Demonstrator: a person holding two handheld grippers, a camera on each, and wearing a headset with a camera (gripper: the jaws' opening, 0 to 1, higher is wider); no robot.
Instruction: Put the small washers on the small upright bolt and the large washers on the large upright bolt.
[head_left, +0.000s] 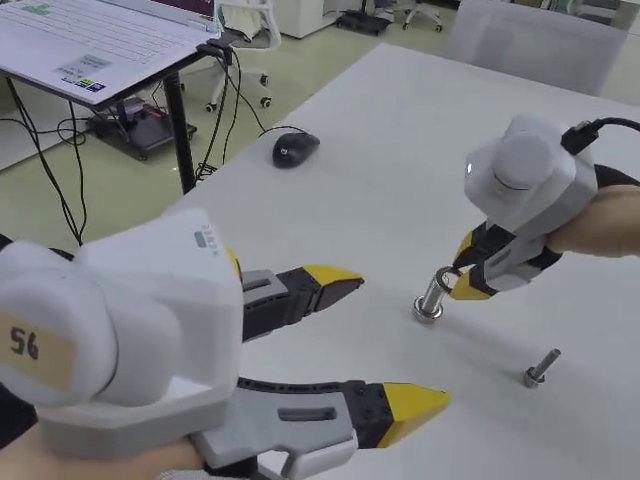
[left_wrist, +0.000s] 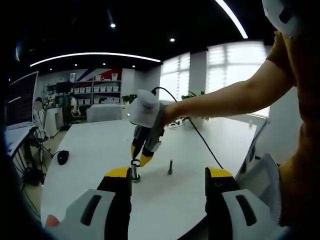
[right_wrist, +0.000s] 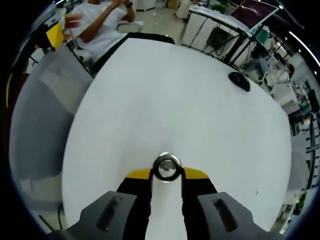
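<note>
Right gripper (head_left: 458, 283) held a washer (right_wrist: 167, 166) at the large bolt (head_left: 431, 297), left gripper (head_left: 390, 340) hovered apart from it.

At the far left, a white laptop (head_left: 100, 40) lay on a separate table, and a black computer mouse (head_left: 295, 148) lay on the white desk (head_left: 400, 150) near its left edge. The left gripper was low in the head view, well apart from both bolts, and its yellow-tipped fingers (head_left: 415, 400) were spread wide with nothing between them. Further right, the large bolt stood upright on the desk. The fingers of the right gripper pinched the metal washer by its rim, directly at the top of this bolt. Whether the washer already touched the bolt, I could not tell. In the right gripper view the ring sat flat between the two yellow tips. The small bolt (head_left: 541, 368) stood upright on the desk to the right of the large one, near it but not touching, and it was bare.
</note>
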